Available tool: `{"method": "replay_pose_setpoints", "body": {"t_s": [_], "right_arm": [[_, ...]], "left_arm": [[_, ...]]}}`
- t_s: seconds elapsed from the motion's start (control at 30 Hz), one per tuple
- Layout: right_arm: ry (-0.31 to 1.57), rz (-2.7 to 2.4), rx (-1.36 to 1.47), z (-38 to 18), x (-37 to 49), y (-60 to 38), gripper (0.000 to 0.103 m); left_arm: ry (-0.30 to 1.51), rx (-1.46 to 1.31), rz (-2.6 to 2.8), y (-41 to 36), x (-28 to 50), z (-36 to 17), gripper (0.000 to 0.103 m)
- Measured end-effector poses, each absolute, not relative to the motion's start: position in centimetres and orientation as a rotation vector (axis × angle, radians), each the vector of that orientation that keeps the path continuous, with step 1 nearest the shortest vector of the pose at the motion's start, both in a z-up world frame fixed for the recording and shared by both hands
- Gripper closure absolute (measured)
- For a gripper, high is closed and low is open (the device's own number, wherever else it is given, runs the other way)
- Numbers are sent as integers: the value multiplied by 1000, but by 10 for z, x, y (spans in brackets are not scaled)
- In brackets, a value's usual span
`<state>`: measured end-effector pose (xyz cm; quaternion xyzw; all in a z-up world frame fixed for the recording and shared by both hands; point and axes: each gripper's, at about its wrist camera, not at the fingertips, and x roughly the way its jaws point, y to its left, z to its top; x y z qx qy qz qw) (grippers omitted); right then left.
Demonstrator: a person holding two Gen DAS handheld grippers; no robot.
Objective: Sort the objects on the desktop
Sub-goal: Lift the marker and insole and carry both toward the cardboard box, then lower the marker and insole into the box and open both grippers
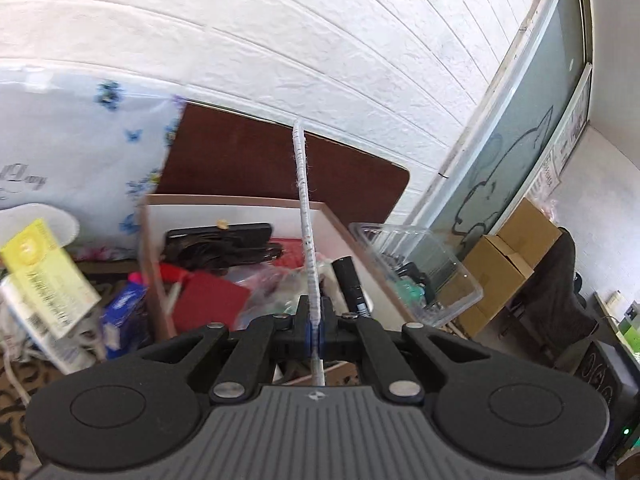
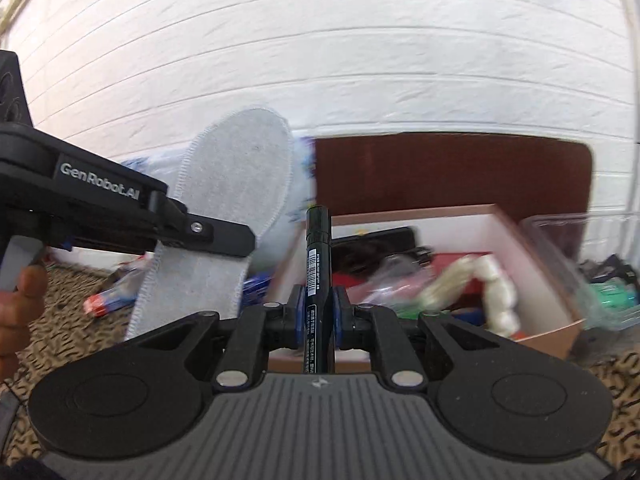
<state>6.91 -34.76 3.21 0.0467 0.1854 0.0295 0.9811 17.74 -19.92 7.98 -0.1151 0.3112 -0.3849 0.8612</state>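
**Both hands loaded over the box, and that's where it could get messy**

Biggest worry for me is the insole (image 2: 224, 216). It's big, floppy and only pinched near one end by the left gripper (image 1: 314, 332), so most of it sticks up and out unsupported. From the left wrist view you only see it edge-on, a thin white strip rising past the box. If it swings, it could sag out of the pinch, or brush the marker (image 2: 318, 264) in the other hand, since the two sit just beside each other in the right wrist view.

The marker has its own issue: it's smooth and round, held across its barrel, with the long end poking forward. A bump on the box wall (image 2: 516, 248) could twist it in the grip, I'd guess.

Also the pink cardboard box is already crammed: a black wallet-looking thing, red cards, plastic bags, something white and lumpy. Anything dropped in carelessly may slide off the pile onto the patterned bench cover (image 2: 80, 340). The clear plastic tray (image 1: 420, 264) just right of the box looks light enough to get knocked too.

Fingers: the left ones are nearly closed, clamped flat on the insole. The right gripper (image 2: 318, 316) has a narrow gap, blue pads pressed on either side of the marker.
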Motion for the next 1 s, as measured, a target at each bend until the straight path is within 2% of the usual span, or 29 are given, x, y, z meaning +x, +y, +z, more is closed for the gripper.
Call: {"method": "replay_pose_setpoints", "body": {"t_s": [0.37, 0.9, 0.97, 1.0], "right_arm": [[385, -152, 135, 37, 113, -467, 91], [521, -152, 126, -13, 197, -507, 91], [540, -164, 120, -19, 202, -508, 90], [552, -169, 120, -22, 204, -509, 90]], "left_arm": [[755, -289, -860, -305, 247, 69, 103], [849, -178, -786, -364, 303, 18, 103], [839, -170, -779, -365, 305, 18, 94], [834, -165, -778, -365, 305, 18, 78]]}}
